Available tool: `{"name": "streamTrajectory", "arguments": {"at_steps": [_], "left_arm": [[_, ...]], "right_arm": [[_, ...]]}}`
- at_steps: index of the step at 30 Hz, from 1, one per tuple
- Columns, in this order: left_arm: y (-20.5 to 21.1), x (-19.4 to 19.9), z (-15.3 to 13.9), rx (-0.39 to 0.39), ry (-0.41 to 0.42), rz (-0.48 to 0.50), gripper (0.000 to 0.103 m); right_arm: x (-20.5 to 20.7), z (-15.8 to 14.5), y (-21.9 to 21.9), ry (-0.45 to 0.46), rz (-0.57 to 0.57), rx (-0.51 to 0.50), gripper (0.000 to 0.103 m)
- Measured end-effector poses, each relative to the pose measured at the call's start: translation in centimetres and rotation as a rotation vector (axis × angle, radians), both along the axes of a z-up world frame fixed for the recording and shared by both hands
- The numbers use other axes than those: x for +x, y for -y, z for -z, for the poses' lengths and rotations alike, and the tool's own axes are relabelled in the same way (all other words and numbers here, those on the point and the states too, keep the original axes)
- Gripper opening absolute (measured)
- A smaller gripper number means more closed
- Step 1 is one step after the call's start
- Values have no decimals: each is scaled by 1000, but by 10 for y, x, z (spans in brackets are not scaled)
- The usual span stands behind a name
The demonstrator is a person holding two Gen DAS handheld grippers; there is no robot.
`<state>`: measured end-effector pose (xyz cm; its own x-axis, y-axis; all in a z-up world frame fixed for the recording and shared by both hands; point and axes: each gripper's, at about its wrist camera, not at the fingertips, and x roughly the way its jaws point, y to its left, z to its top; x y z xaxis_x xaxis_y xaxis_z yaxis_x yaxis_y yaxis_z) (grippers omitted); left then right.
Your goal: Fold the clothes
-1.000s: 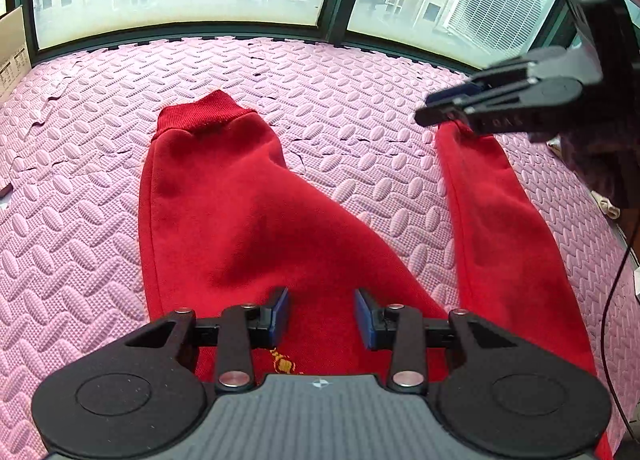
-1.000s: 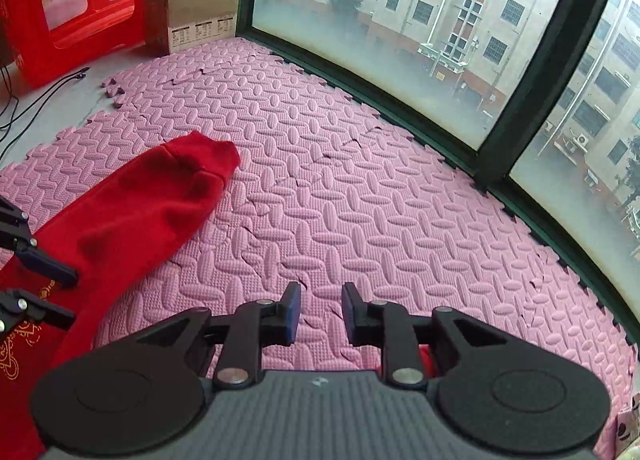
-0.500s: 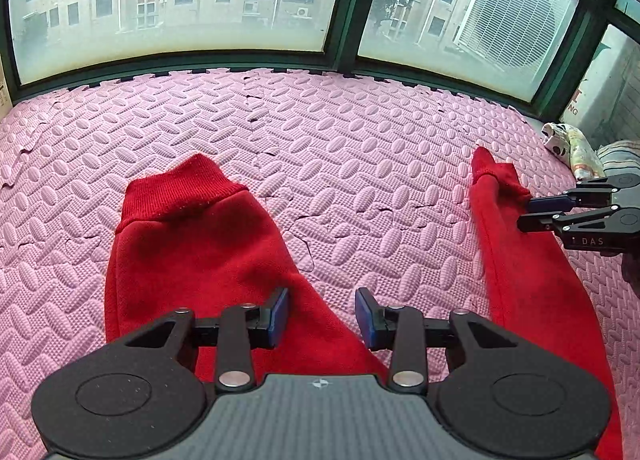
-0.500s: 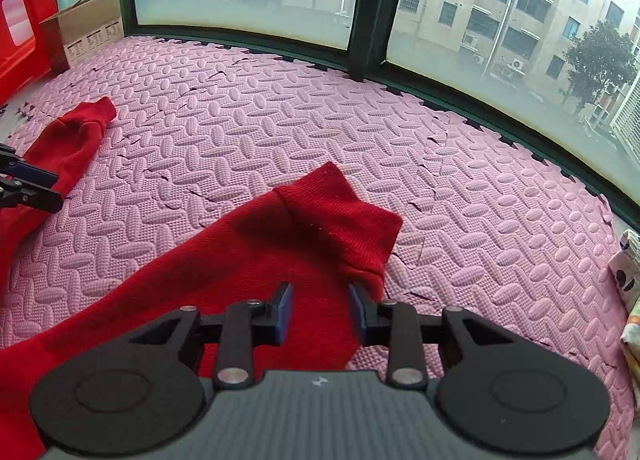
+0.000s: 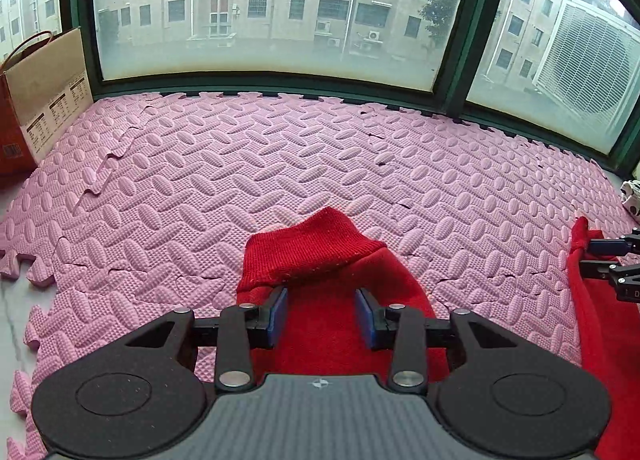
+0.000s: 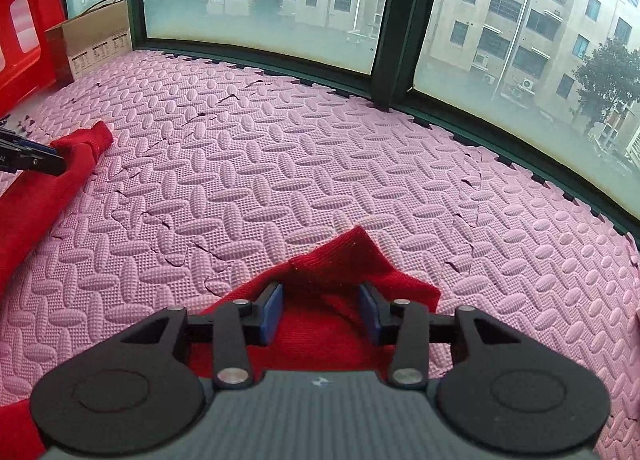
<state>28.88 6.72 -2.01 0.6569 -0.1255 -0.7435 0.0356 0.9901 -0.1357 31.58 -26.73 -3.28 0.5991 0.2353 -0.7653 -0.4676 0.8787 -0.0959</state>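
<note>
A red garment lies on the pink foam mat (image 5: pixel 280 164) with two long parts that end in ribbed cuffs. In the left wrist view my left gripper (image 5: pixel 321 300) hovers low over the left cuff (image 5: pixel 312 252), open, with the cuff's seam between its blue pads and no pad pressing. In the right wrist view my right gripper (image 6: pixel 320 300) sits over the right cuff (image 6: pixel 344 260). Its jaws are opening, with bunched fabric between them but not pinched. Each gripper shows in the other's view: right gripper (image 5: pixel 604 256), left gripper (image 6: pixel 36 158).
A brown paper bag (image 5: pixel 44 88) and a red plastic piece (image 6: pixel 28 20) stand at the far left by the window. The dark green window frame (image 6: pixel 392 40) bounds the mat's far side. The mat's jagged edge (image 5: pixel 24 260) ends at left. A white patterned item (image 5: pixel 632 200) lies at right.
Both grippers have travelled forward along the red garment, from its body to the two cuffs. The right gripper's jaws have spread wider. The left jaws look unchanged.
</note>
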Motion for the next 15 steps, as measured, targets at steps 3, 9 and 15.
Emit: {"name": "streamTrajectory", "arguments": {"at_steps": [3, 9, 15], "left_arm": [[-10, -1, 1, -18, 5, -15, 40], [1, -36, -20, -42, 49, 65, 41], [13, -88, -21, 85, 30, 83, 41]], "right_arm": [[-1, -4, 4, 8, 16, 4, 46], [-22, -19, 3, 10, -17, 31, 46], [-62, -33, -44, -58, -195, 139, 45]]}}
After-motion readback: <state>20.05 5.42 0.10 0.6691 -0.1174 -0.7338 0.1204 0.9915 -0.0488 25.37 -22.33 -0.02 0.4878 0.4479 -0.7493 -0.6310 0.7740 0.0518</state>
